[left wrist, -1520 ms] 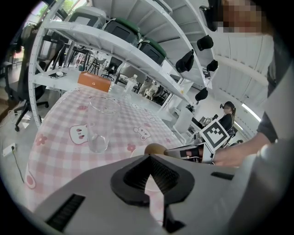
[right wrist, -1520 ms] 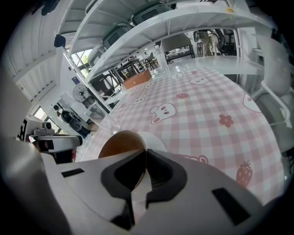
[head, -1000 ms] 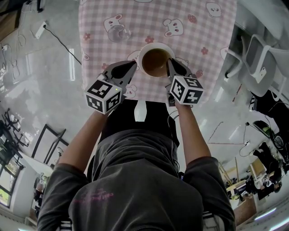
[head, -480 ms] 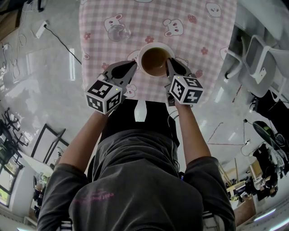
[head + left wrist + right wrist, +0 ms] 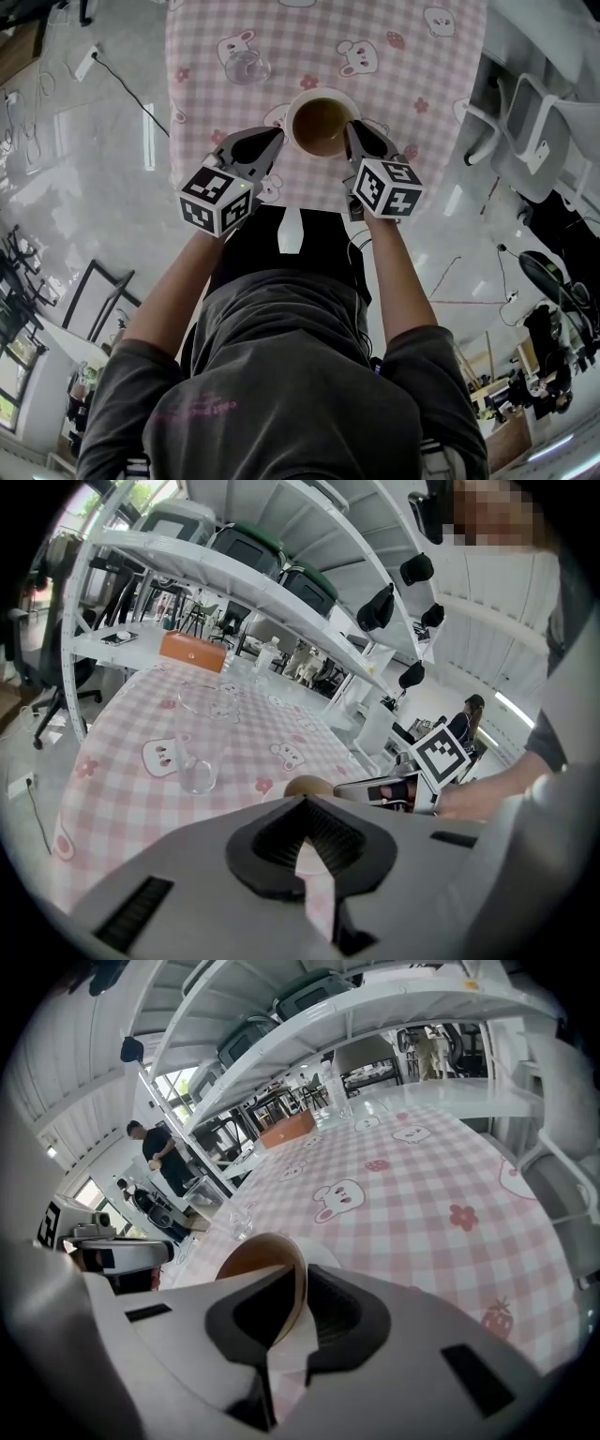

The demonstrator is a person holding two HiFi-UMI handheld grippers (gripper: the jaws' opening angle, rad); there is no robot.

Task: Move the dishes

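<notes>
- The bowl sits on the table, nearer the person than the glass and to its right.
- The right gripper is clamped on the bowl's rim, on the side away from the glass, with one jaw inside and one outside (likely a hold for lifting).
- The left gripper has its jaws pressed together at the bowl's side toward the glass, probably to steady it. I cannot tell whether it pinches anything.
</notes>
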